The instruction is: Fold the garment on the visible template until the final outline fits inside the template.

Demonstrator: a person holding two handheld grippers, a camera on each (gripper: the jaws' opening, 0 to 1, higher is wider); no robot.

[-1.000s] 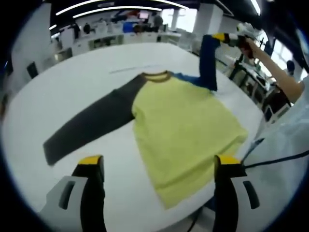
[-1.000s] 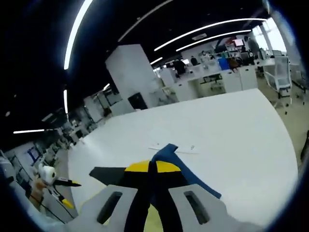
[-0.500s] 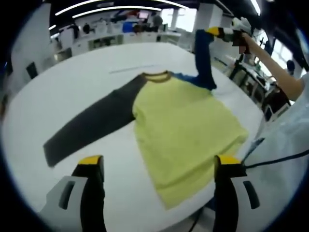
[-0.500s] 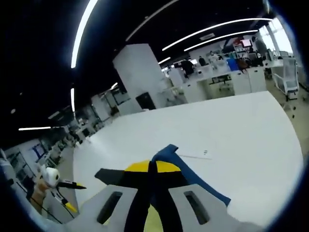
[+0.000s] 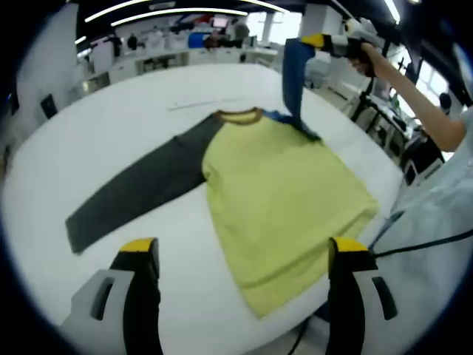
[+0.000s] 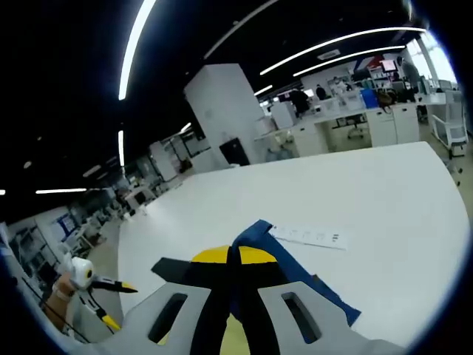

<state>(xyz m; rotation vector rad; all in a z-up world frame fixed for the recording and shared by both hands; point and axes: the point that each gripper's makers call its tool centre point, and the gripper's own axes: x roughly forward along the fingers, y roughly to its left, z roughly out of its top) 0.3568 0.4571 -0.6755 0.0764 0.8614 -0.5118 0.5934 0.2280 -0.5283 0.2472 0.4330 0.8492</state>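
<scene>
Barely started: shirt [image 5: 281,192] lay flat on table [image 5: 111,133], grey sleeve [image 5: 140,188] unfolded. Right gripper [image 5: 314,41] clamped blue sleeve [image 5: 293,81], lifted above collar. Left gripper [image 5: 240,248] jaws apart, empty, near hem.

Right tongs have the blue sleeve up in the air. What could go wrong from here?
1. The right tongs pinch only the blue sleeve's cuff; it may slip out mid-fold.
2. Lifting further could drag the yellow body, whose hem already lies near the table edge.
3. The left tongs hover open, pinning nothing, so the grey sleeve side might shift.
</scene>
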